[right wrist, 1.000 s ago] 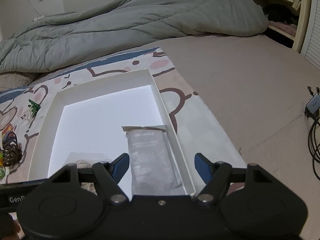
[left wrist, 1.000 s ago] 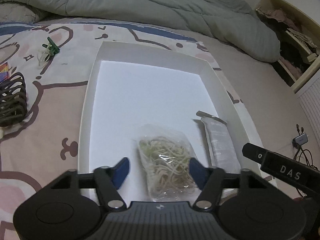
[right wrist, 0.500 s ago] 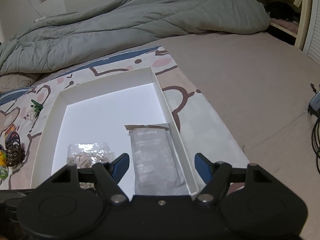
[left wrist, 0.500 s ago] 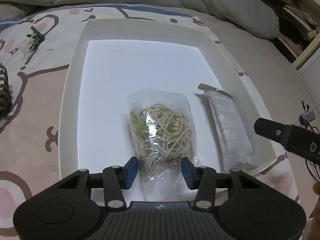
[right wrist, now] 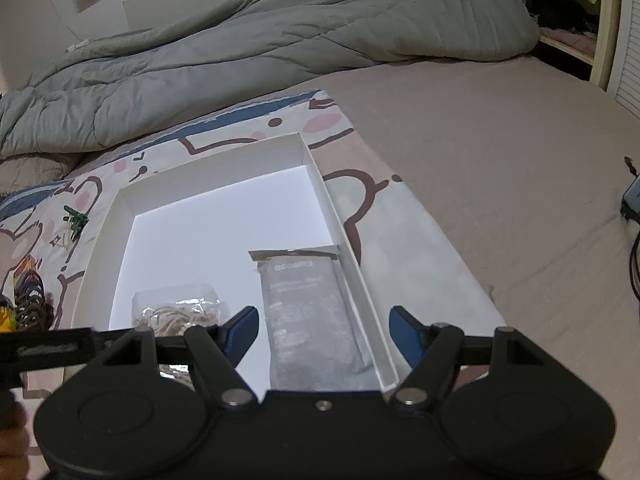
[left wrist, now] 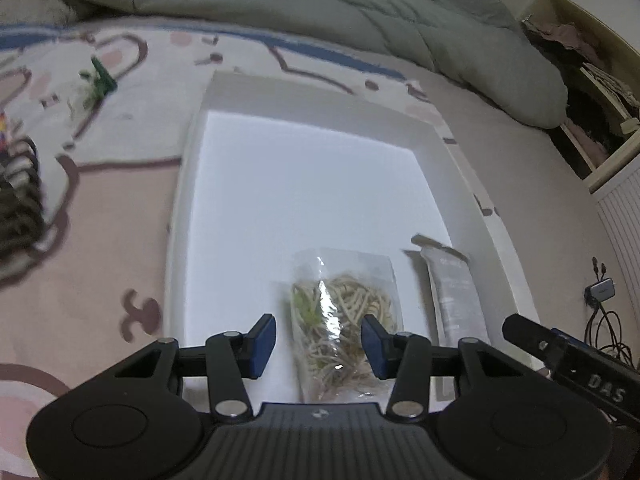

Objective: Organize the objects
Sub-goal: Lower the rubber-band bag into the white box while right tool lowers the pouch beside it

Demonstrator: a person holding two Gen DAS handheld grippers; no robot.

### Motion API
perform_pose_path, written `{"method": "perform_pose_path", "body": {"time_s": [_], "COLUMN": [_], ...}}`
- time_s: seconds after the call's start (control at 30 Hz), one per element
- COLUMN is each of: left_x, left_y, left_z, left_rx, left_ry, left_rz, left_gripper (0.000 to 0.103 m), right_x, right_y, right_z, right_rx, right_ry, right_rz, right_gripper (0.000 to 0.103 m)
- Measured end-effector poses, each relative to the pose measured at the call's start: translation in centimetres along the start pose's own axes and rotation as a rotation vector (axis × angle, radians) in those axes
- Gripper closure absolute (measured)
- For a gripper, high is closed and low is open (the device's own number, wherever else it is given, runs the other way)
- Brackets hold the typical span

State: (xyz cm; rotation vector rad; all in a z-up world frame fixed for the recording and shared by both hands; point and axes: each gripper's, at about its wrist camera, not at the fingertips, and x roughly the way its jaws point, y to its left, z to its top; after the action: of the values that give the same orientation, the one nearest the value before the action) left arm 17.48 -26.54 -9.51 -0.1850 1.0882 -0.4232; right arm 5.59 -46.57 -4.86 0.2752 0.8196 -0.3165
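Observation:
A white shallow box point(left wrist: 188, 184) lies on the patterned bed sheet; it also shows in the right wrist view point(right wrist: 116, 216). In it lie a clear bag of rubber bands point(left wrist: 344, 312) and a grey sachet point(left wrist: 456, 296). My left gripper point(left wrist: 318, 344) is open, its blue pads either side of the bag's near end without gripping it. My right gripper point(right wrist: 324, 334) is open and empty, hovering over the near end of the grey sachet point(right wrist: 308, 308). The bag of rubber bands point(right wrist: 176, 312) lies left of it.
A green clip point(left wrist: 100, 80) and a dark coiled hair tie point(left wrist: 20, 208) lie on the sheet left of the box. A grey duvet point(right wrist: 260, 40) is heaped at the back. A cable and adapter point(left wrist: 600, 292) lie at the right, shelves point(left wrist: 592, 92) beyond.
The left gripper closed toward the bag half a second ago, then opened again and pulled back; the bag stays in the box. The right gripper barely moved.

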Motion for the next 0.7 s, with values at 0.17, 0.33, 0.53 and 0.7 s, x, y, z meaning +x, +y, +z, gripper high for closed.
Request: {"method": "perform_pose_path", "body": {"time_s": [0.17, 0.33, 0.53, 0.7], "left_x": [1.3, 1.7, 1.6, 1.4], "left_y": [-0.9, -2.8, -2.8, -2.1], "left_z": [-0.4, -0.7, -1.0, -1.0], "left_rx": [-0.002, 0.030, -0.012, -0.040], "left_ry": [0.002, 0.006, 0.009, 0.030], "left_rz": [-0.018, -0.043, -0.054, -0.062], "left_gripper": [0.056, 0.062, 0.062, 0.062], "right_x": [0.1, 0.1, 0.2, 0.3], "right_y": [0.1, 0.1, -0.2, -0.2], "right_z": [0.0, 0.0, 0.0, 0.0], "right_rx": [-0.006, 0.000, 0.007, -0.003], "right_ry": [0.003, 0.003, 0.006, 0.013], "right_rz": [-0.003, -0.008, -0.020, -0.026], "right_gripper": [0.030, 0.030, 0.030, 0.030]}}
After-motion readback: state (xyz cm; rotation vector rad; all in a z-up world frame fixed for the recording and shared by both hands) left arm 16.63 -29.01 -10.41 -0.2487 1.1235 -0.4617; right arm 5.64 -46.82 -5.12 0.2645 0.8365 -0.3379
